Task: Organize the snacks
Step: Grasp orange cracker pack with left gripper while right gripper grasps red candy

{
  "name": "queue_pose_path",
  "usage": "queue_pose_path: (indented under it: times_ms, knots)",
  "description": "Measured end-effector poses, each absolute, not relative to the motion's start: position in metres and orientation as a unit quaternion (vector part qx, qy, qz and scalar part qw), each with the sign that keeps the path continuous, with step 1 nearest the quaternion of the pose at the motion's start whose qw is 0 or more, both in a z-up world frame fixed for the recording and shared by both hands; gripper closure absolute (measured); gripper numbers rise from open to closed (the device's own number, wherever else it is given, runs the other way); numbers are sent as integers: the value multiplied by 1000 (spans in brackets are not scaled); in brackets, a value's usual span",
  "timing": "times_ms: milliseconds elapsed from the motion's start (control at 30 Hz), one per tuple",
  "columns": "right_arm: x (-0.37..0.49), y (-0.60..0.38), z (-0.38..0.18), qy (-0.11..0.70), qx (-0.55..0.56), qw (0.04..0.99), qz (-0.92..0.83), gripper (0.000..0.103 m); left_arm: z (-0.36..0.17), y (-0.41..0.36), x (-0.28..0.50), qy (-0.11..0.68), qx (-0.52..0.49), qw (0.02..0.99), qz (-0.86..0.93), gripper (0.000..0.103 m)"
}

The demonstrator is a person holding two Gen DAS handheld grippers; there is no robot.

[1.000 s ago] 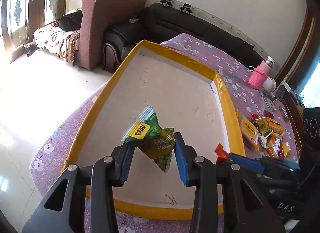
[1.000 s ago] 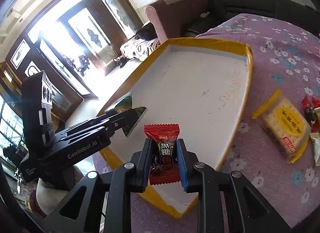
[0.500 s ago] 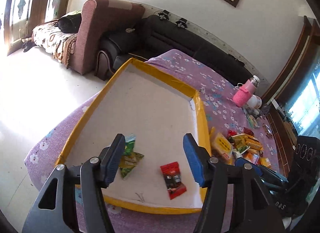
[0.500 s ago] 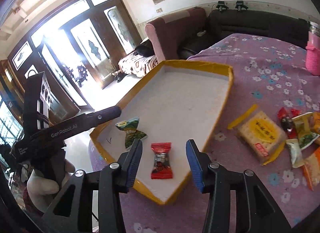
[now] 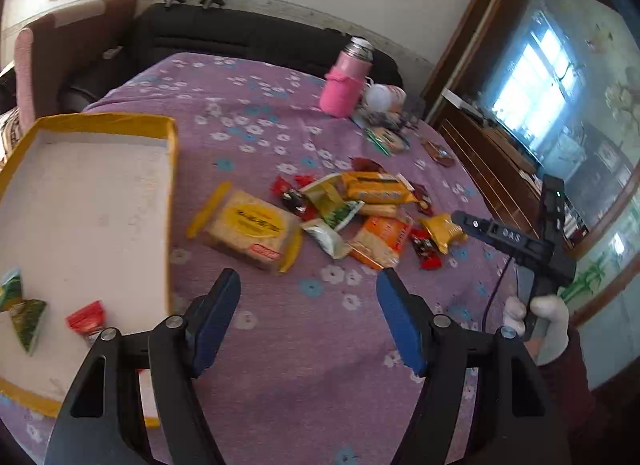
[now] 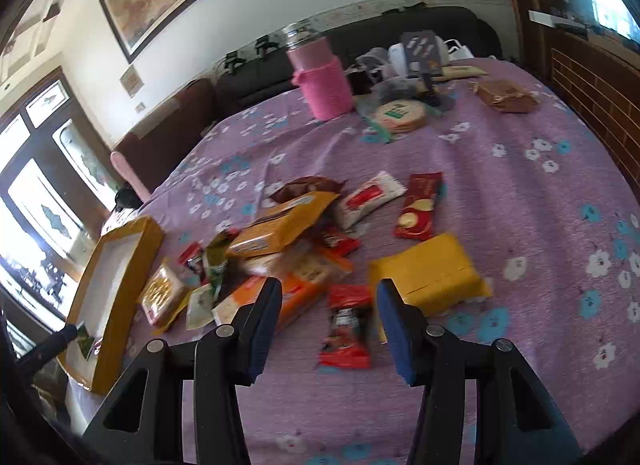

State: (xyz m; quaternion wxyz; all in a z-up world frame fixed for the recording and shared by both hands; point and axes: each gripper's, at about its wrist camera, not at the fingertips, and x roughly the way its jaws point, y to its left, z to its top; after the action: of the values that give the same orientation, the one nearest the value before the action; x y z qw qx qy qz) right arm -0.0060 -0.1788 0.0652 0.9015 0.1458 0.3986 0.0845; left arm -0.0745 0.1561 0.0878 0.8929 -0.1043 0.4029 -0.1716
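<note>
Left fingers: the left gripper (image 5: 308, 315) has its blue-padded jaws apart and opening, nothing between them, only purple cloth beneath.
Right fingers: the right gripper (image 6: 328, 321) also has its jaws apart and opening; a red wrapped candy (image 6: 346, 325) lies on the cloth between them, untouched by either pad.
Hard to make out: most wrappers are blurred, so their print cannot be read; the heap overlaps itself, hiding parts of several packets.
Cut off: the shallow white tray with a yellow rim (image 5: 173, 169) runs off the left edge in the left wrist view.
In the tray: a green triangular snack packet (image 5: 28, 323) and a small red candy (image 5: 88, 321) lie near its front corner.
Snack heap: a pile of mixed snack packets (image 5: 360, 209) sits on the cloth beside the tray, with a clear-wrapped cracker pack with a yellow label (image 5: 250, 229) nearest the rim.
Surface: a purple flowered tablecloth (image 6: 520, 185) covers the table.
Farther back: a pink-sleeved flask (image 6: 322, 79) stands near the far edge.
Room: a black sofa (image 5: 248, 37) lines the wall.
Person: a white-gloved hand (image 5: 548, 325) grips the other tool's handle.
</note>
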Motion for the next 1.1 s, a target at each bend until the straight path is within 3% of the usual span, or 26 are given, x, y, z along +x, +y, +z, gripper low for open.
queue_pose_path:
  times_ms: [333,733,767,967,1100]
  knots:
    - [1,-224,40,387,216,894,58,42,52,28,-10,441,42,854,-274,33]
    - [-5,-241,40,363,250,895,71,42,19,-35,25,439,175,848,-238,36]
    - [-7,-240,42,357,244,899,69,42,18,-34,23,436,169,848,-247,49]
    - [-14,-229,52,336,228,908,104,42,20,-15,6,454,126,845,-255,50]
    - [-14,-205,54,367,223,884,186,45,28,7,-13,459,85,852,-238,49]
